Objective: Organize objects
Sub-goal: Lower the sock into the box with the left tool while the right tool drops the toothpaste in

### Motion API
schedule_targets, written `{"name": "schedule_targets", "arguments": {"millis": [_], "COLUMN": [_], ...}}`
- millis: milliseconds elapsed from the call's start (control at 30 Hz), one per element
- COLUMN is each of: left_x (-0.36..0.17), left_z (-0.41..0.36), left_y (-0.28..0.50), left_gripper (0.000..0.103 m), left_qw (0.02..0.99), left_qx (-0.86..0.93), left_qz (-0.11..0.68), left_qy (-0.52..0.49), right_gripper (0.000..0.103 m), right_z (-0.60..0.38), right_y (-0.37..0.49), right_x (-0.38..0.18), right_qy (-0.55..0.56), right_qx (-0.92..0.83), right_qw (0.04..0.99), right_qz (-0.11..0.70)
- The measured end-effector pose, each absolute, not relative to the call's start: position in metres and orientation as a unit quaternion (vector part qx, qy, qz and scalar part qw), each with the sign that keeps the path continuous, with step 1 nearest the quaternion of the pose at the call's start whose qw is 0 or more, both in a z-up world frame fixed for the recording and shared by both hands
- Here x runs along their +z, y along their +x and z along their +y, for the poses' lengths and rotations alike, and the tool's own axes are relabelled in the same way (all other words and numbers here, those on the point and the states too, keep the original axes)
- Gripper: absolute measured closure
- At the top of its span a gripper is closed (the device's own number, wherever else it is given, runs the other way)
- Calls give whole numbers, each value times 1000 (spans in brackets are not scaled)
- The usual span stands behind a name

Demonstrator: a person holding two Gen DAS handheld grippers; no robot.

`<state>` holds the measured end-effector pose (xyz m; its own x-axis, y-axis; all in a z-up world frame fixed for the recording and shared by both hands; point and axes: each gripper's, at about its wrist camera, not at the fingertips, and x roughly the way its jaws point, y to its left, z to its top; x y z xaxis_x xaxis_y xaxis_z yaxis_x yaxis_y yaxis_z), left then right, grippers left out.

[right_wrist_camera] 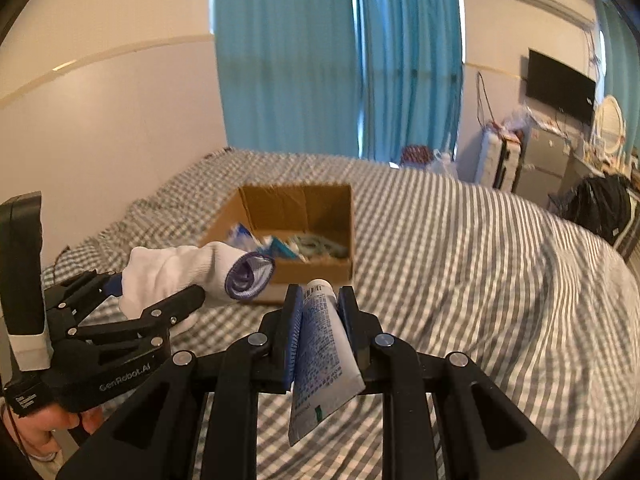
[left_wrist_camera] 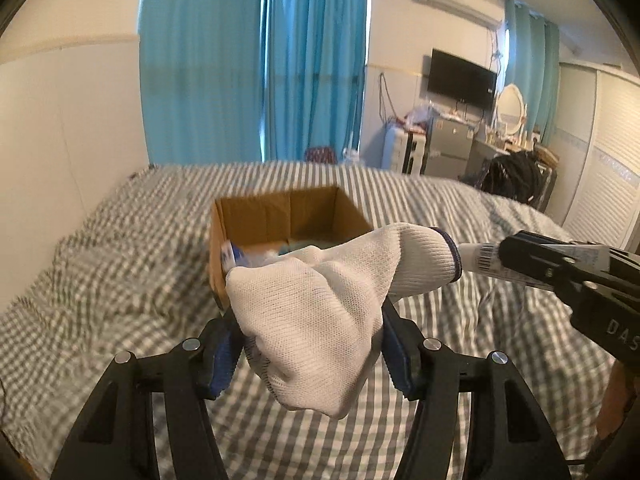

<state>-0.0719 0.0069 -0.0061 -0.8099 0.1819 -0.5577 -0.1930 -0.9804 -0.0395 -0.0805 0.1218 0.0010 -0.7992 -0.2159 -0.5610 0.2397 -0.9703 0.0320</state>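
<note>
A bedroom with bright blue curtains point(left_wrist_camera: 256, 60) across the top centre of both views, and a grey-and-white checked bedspread point(left_wrist_camera: 100, 272) filling the lower half. In the middle of the bed sits an open cardboard box point(right_wrist_camera: 296, 236), and there are packets in blue and teal wrappers lying on its floor, too blurred to name.

Low centre in the left wrist view, the left gripper point(left_wrist_camera: 308, 320) is clamped on a white knitted glove point(left_wrist_camera: 320, 316); the fabric bunches between the blue pads, and the cuff with its dark blue edge points toward the right of the frame, held in the air in front of the box.

Over to the right wrist view: the right gripper point(right_wrist_camera: 318, 300) is closed on a white tube point(right_wrist_camera: 324, 344) with printed text and a barcode, cap end up toward the box, flat crimped end hanging low toward the camera. In that view the glove sits at left centre, just beside the box's near left corner. The tube's cap nearly meets the glove's cuff in the left view.
</note>
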Motion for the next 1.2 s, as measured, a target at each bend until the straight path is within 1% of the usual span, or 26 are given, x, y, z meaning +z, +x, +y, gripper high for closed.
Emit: {"name": "schedule_targets", "arguments": {"millis": [100, 300, 567, 767, 933, 1200], "left_x": [12, 32, 27, 4, -32, -80], "left_z": [2, -7, -18, -21, -20, -6], "left_y": [-78, -108, -172, -229, -271, -304], "left_gripper": [40, 40, 40, 40, 40, 40], "left_qw": [96, 89, 78, 69, 73, 91], "left_qx": [956, 961, 962, 958, 948, 926], "left_qz": [5, 0, -10, 0, 20, 28], "left_qy": [-276, -262, -263, -279, -311, -366], "right_gripper": [85, 85, 85, 85, 85, 85], "right_z": [118, 114, 113, 94, 76, 73], "right_y": [-88, -114, -183, -253, -303, -354], "right_x": [19, 42, 56, 35, 0, -50], "right_qy": [278, 260, 253, 269, 289, 325], "right_qx": [-950, -952, -952, -947, -940, -930], "right_qw": [139, 159, 169, 171, 169, 167], "right_qz": [19, 23, 30, 48, 59, 50]}}
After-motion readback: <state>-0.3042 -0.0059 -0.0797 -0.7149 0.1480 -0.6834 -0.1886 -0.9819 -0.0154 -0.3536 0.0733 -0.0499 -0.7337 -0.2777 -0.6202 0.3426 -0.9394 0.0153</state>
